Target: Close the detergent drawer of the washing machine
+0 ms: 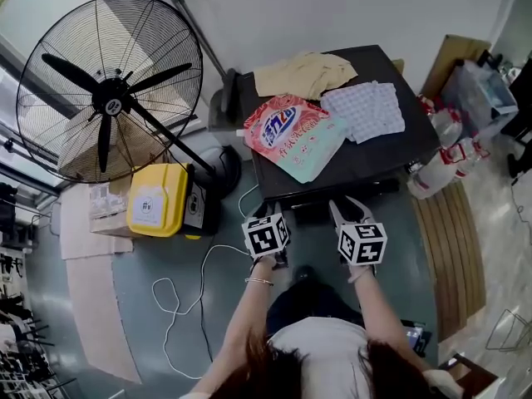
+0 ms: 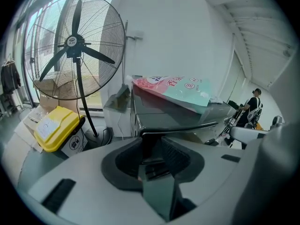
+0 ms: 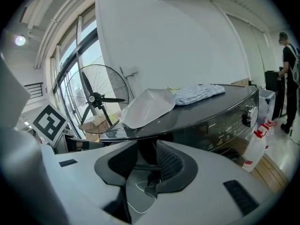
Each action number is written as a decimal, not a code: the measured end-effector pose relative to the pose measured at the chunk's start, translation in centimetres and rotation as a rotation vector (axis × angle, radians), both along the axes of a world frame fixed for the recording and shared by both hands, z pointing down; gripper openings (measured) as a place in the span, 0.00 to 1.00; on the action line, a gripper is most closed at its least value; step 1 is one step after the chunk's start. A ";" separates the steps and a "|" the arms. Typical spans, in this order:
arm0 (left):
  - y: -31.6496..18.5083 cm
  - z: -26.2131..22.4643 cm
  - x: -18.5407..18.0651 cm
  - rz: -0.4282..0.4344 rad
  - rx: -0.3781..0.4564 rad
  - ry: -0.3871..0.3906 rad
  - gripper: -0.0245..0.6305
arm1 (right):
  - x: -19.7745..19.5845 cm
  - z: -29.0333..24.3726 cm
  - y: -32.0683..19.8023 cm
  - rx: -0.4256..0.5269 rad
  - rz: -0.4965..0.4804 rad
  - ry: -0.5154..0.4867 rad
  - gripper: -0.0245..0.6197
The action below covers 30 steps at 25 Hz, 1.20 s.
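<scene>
1. A yellow box (image 1: 156,198) stands shut beside the fan (image 1: 108,90) (its contents are hidden). A bag (image 1: 291,131) and two cloths (image 1: 364,110) lie on the washer (image 1: 386,152).
2. The drawer (image 1: 309,212) is taken to be the dark block jutting from the washer's front edge. Its inside cannot be seen.
3. Its long axis runs out from the front, toward the person.
4. The knob (image 3: 250,115) on the front panel is shown only in the right gripper view. The drawer's jut is shown only from the head.
5. The left gripper (image 1: 268,214) and right gripper (image 1: 351,213) are held on either side of the drawer. Both sets of jaws are spread, with nothing grasped.
</scene>
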<state>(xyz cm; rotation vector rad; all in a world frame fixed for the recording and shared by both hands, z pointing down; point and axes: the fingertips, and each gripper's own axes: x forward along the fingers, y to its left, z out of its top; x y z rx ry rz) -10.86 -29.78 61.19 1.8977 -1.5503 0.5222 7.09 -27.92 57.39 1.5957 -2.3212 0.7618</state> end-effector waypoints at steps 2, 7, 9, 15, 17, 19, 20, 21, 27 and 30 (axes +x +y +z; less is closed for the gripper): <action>0.1 -0.2 0.2 -0.003 -0.007 0.021 0.28 | -0.1 -0.3 0.4 0.006 -0.007 -0.003 0.26; 1.4 -1.6 -0.7 -0.065 0.051 -0.027 0.14 | -0.3 -0.9 0.9 0.019 -0.024 -0.016 0.26; 3.0 -1.4 -0.6 -0.061 0.060 -0.027 0.14 | -0.5 -1.0 1.1 0.026 -0.027 -0.023 0.25; 6.7 -1.5 -1.1 -0.057 0.080 -0.033 0.14 | -2.7 -1.8 2.7 0.053 -0.097 -0.035 0.24; 7.7 -2.3 -1.2 -0.056 0.106 -0.044 0.13 | -3.5 -2.3 3.5 0.075 -0.141 -0.032 0.24; 8.7 -3.4 -1.3 -0.059 0.137 -0.057 0.12 | -4.2 -3.0 4.5 0.102 -0.191 -0.016 0.22; 9.1 -4.0 -1.3 -0.059 0.154 -0.062 0.11 | -4.5 -3.5 5.0 0.116 -0.219 -0.009 0.20; 9.6 -4.6 -1.2 -0.058 0.172 -0.067 0.11 | -4.7 -3.9 5.6 0.129 -0.249 -0.007 0.18; 12.5 -8.6 -0.7 -0.078 0.273 -0.083 0.10 | -3.9 -6.9 8.5 0.203 -0.349 0.019 0.15; 13.7 -10.4 0.2 -0.058 0.317 -0.098 0.09 | -3.3 -8.1 9.9 0.228 -0.366 0.002 0.13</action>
